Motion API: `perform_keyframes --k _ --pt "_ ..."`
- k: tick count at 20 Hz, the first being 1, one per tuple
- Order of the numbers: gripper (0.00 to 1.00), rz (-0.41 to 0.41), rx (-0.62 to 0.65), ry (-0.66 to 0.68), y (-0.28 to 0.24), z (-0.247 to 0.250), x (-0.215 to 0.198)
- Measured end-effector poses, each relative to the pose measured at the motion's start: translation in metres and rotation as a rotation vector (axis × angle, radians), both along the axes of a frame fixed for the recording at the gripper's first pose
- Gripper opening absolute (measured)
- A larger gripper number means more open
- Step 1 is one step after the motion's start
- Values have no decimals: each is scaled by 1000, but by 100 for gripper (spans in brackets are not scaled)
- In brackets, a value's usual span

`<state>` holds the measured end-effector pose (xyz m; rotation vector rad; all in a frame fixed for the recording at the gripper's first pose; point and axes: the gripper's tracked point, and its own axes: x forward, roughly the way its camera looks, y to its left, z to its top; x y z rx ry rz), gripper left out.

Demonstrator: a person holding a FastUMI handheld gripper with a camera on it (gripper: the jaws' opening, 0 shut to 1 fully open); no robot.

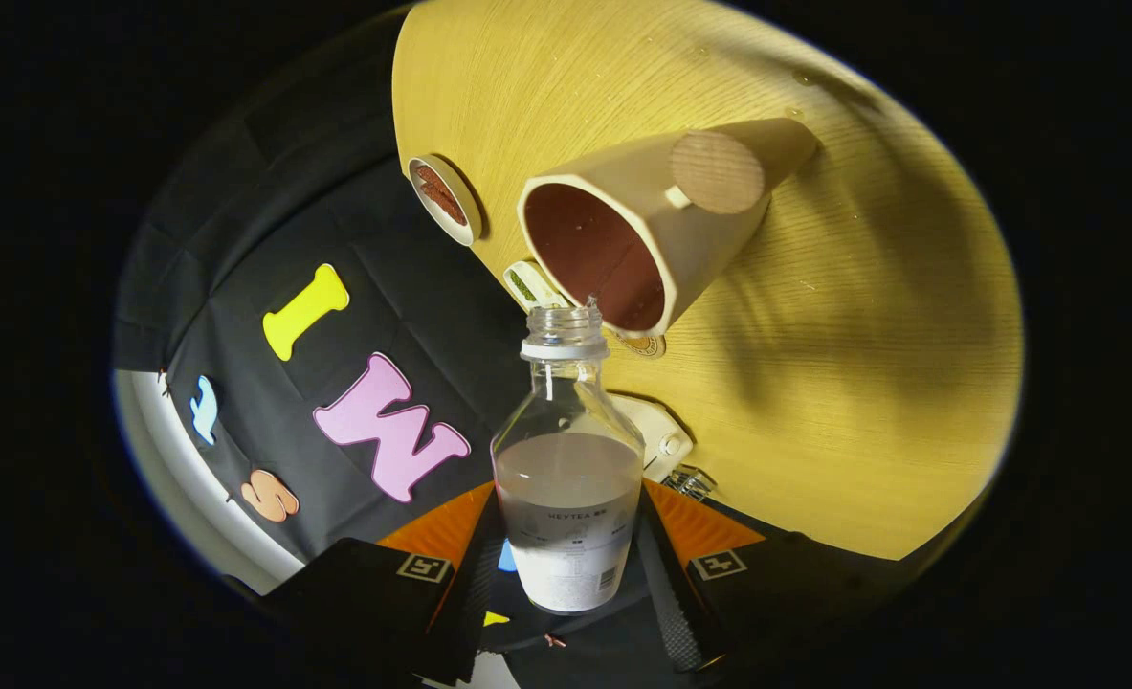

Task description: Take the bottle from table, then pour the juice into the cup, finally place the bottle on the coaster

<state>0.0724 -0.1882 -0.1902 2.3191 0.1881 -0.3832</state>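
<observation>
Two black gripper (570, 565) fingers pinch the clear plastic bottle (568, 478) of milky juice, so barely open. Its uncapped mouth nearly meets the beige cup's (652, 225) rim at 1 o'clock. Round coaster (446, 199) at 11, by the pale wood table's (872, 383) edge.

We see a clear, glossy bottle (567, 459) and a matt cup (656, 225) with a wooden knob. The table (872, 316) looks like smooth wood-grain, perhaps laminate.

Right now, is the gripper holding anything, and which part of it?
Yes: the gripper holds the open juice bottle by its lower body, both fingers pressing on its sides, its mouth just short of the cup.
</observation>
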Motion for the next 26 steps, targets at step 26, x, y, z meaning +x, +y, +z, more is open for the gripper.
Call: perform_keyframes --k 26 --pt "76 -152 226 -23 -35 28 2"
